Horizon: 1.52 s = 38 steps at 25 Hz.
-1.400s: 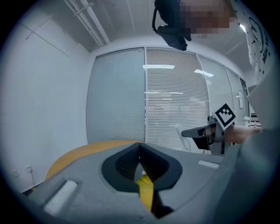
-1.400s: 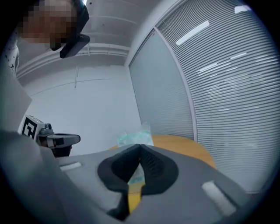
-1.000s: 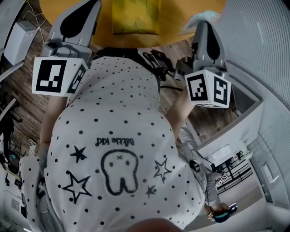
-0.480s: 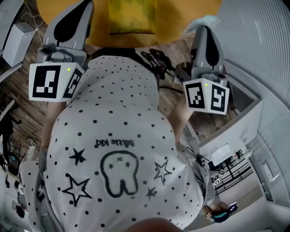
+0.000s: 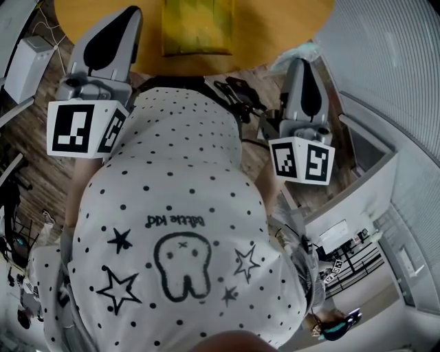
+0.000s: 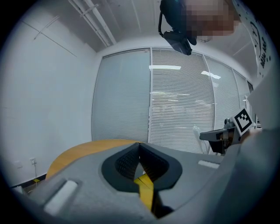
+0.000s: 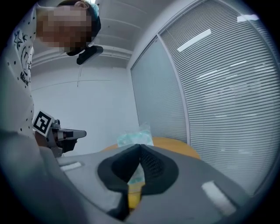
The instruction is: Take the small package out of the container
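Between right tongs [image 7: 139,145], small package [image 7: 133,137] pinched; long axis pointing forward.

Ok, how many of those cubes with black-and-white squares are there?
2. The left cube sits at the back of the left gripper, on the head view's left. The right cube sits behind the right gripper, on its right. None looks hidden.

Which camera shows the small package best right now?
The right gripper view: the small package sits close up, pinched at the tips of the shut right gripper, its clear film plain. The head view shows only a pale scrap beyond that gripper's tip. The left gripper view shows at most a faint, distant sliver.
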Each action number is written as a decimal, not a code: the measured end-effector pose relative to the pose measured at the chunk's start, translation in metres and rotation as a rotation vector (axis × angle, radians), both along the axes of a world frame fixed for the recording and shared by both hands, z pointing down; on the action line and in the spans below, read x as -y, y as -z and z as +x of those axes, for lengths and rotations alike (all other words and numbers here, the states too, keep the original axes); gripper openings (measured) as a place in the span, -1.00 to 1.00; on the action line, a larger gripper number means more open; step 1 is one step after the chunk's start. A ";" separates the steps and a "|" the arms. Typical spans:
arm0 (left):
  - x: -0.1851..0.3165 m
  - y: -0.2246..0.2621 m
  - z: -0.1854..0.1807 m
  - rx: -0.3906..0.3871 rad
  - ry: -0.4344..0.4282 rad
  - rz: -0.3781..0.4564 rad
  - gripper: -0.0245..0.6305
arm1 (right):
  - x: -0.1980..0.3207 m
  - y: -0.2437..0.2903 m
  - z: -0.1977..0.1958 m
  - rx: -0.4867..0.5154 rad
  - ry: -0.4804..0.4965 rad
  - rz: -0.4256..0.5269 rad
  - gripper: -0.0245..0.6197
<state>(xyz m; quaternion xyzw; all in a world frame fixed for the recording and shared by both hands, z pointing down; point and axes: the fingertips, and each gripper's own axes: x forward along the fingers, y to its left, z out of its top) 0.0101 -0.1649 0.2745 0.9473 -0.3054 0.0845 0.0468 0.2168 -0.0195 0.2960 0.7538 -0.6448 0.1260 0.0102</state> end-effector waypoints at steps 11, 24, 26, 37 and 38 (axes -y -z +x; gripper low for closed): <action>-0.001 -0.006 -0.004 -0.005 0.011 -0.005 -0.92 | -0.007 -0.017 -0.019 -0.015 0.049 0.009 -0.91; 0.000 -0.007 -0.006 -0.005 0.024 -0.010 -0.92 | -0.001 -0.035 -0.023 0.013 0.066 -0.004 -0.91; 0.001 -0.008 -0.006 -0.001 0.019 -0.010 -0.92 | -0.001 -0.034 -0.022 0.010 0.064 -0.006 -0.91; 0.000 -0.010 -0.005 0.003 0.008 -0.011 -0.92 | -0.002 -0.035 -0.020 -0.004 0.062 -0.014 -0.91; 0.000 -0.010 -0.005 0.003 0.006 -0.011 -0.92 | -0.002 -0.035 -0.020 -0.004 0.063 -0.014 -0.91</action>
